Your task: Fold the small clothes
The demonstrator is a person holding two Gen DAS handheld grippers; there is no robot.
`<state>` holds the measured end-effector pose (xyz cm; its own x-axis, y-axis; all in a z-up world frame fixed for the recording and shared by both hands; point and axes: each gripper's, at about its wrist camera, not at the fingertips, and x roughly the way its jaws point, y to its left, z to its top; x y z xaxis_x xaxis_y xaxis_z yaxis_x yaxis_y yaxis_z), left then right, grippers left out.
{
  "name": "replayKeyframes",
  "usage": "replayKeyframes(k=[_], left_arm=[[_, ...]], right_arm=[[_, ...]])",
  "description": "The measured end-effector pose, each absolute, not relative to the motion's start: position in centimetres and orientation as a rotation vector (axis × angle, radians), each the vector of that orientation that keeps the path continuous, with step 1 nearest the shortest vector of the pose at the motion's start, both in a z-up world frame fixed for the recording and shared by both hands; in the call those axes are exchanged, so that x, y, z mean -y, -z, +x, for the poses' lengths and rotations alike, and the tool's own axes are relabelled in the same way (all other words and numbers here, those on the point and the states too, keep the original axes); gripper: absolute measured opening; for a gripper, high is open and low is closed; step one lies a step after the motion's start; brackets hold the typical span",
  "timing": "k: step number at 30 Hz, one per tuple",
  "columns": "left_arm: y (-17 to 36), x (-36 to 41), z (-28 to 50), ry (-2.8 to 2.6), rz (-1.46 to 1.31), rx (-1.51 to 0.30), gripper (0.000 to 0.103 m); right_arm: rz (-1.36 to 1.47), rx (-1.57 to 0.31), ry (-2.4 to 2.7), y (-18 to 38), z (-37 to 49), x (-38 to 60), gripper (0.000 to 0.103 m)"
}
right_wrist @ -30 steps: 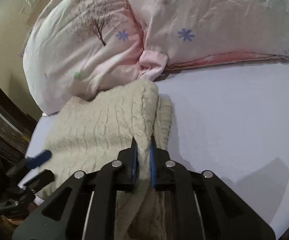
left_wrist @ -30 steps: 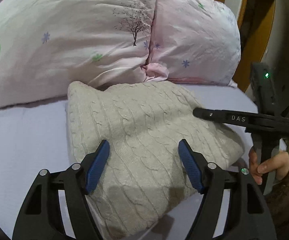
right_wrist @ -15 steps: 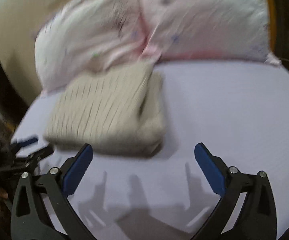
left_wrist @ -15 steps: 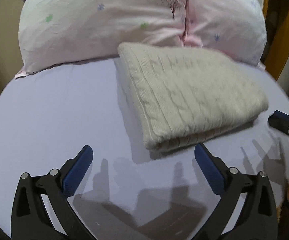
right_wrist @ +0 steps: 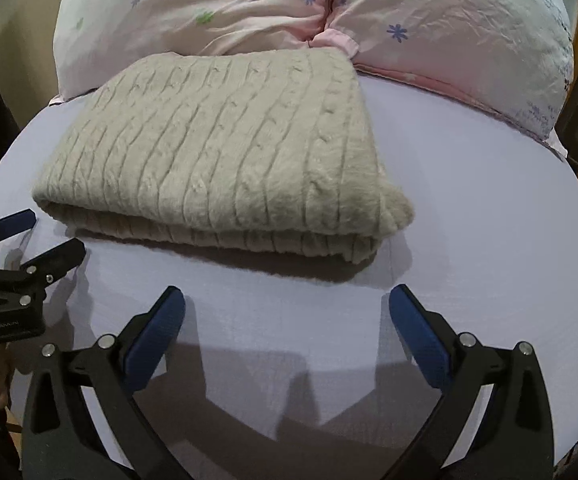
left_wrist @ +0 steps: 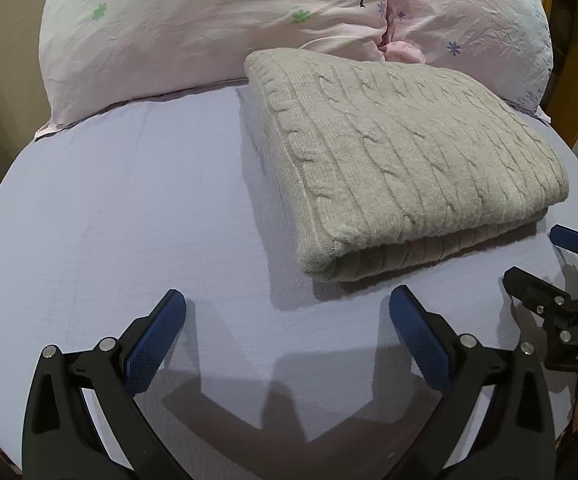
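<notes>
Fold step looks done — cable-knit sweater [left_wrist: 401,160] lying folded on lavender sheet [left_wrist: 129,220], 1 o'clock of left gripper [left_wrist: 287,322], touching pillows [left_wrist: 249,16]. Left gripper and right gripper [right_wrist: 285,320] both spread wide, holding nothing. Next, probably: just leave it — or press flat.

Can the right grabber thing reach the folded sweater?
Probably yes. The right hand-held gripper is open, and only bare bedsheet lies between it and the folded cable-knit sweater.
</notes>
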<state>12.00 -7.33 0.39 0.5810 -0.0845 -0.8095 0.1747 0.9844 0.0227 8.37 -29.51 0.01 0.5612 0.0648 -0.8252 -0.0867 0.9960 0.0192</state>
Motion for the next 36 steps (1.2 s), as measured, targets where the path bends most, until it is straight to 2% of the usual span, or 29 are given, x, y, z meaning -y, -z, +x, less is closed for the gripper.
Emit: replayKeyframes(k=[36], left_arm=[[-0.73, 7.4, 12.03, 0.152, 0.104, -0.94, 0.102]], right_arm=[[-0.023, -0.97, -0.086, 0.02, 8.29, 29.43, 0.101]])
